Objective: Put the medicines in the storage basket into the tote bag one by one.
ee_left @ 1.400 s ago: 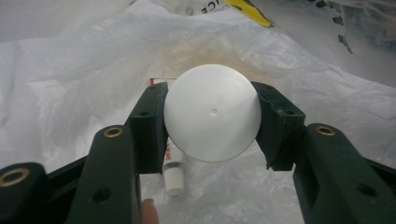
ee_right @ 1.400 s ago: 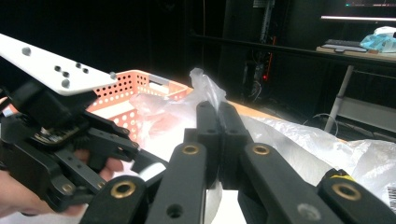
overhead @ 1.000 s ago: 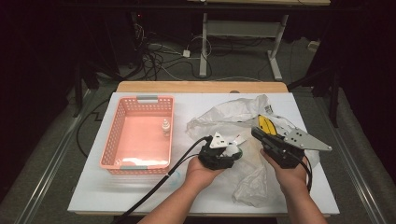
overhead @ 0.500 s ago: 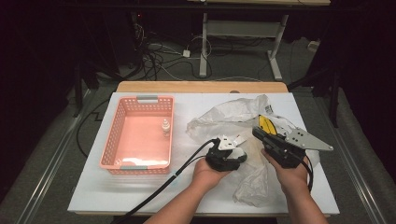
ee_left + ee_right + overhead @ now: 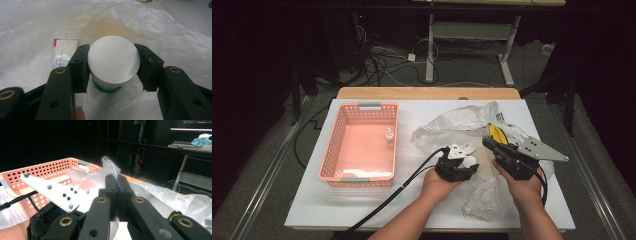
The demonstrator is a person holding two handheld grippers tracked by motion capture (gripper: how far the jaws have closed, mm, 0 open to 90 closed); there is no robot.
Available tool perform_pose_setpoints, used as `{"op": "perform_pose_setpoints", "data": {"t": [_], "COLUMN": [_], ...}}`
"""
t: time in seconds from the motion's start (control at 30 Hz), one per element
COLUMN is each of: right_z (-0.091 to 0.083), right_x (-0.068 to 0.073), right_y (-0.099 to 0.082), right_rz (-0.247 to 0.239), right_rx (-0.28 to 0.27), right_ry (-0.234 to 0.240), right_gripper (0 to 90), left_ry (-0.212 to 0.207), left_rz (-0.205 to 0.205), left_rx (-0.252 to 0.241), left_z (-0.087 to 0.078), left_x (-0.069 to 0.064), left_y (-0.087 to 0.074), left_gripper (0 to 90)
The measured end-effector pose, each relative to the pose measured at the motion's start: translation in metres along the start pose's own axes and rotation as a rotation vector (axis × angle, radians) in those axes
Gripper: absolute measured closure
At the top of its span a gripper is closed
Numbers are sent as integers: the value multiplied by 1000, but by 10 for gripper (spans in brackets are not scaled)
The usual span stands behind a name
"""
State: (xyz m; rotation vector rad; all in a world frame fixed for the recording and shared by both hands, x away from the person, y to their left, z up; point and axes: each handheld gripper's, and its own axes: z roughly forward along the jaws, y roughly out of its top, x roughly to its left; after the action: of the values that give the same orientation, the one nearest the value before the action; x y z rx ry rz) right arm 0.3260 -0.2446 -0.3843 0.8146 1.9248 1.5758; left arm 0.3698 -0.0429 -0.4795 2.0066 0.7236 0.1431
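Observation:
My left gripper (image 5: 113, 65) is shut on a white-capped jar (image 5: 113, 58) with a green band under the cap, held over a crumpled clear plastic bag (image 5: 462, 125). In the high view the left gripper (image 5: 458, 166) sits mid-table on the bag. Just to its right, my right gripper (image 5: 504, 152) has its jaws pressed together on a fold of the plastic bag (image 5: 110, 162), which sticks up from between the fingertips of the right gripper (image 5: 116, 178). A flat red-and-white sachet (image 5: 63, 51) lies inside the bag beside the jar.
A pink perforated basket (image 5: 332, 150) stands at the table's left with a small white bottle (image 5: 389, 136) inside it. A yellow item (image 5: 497, 132) lies in the bag behind the right gripper. Cables trail off the table's front edge.
My left gripper has shifted a little to the right and lower, closer to the right gripper, still gripping the jar. The right gripper has stayed where it was.

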Motion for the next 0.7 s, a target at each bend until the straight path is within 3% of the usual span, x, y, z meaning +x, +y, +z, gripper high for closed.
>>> {"op": "perform_pose_setpoints", "data": {"t": [0.13, 0.2, 0.37, 0.47, 0.7], "right_z": [-2, -2, -2, -3, -3], "right_x": [-2, -3, -3, -2, -1], "right_y": [1, 1, 1, 1, 1], "right_rz": [1, 1, 3, -1, -1], "right_rx": [-6, -12, -11, -9, -8], "right_ry": [0, -4, -3, -1, -4], "right_gripper": [900, 900, 900, 900, 900], "left_ry": [4, -4, -12, -7, -17], "left_rz": [6, -10, 2, 19, 15], "left_rx": [-9, -8, 22, 15, 9], "left_z": [4, 5, 2, -5, -32], "left_x": [-1, -1, -3, -5, -7], "left_y": [0, 1, 1, 0, -7], "left_gripper": [484, 480, 394, 359, 265]}}
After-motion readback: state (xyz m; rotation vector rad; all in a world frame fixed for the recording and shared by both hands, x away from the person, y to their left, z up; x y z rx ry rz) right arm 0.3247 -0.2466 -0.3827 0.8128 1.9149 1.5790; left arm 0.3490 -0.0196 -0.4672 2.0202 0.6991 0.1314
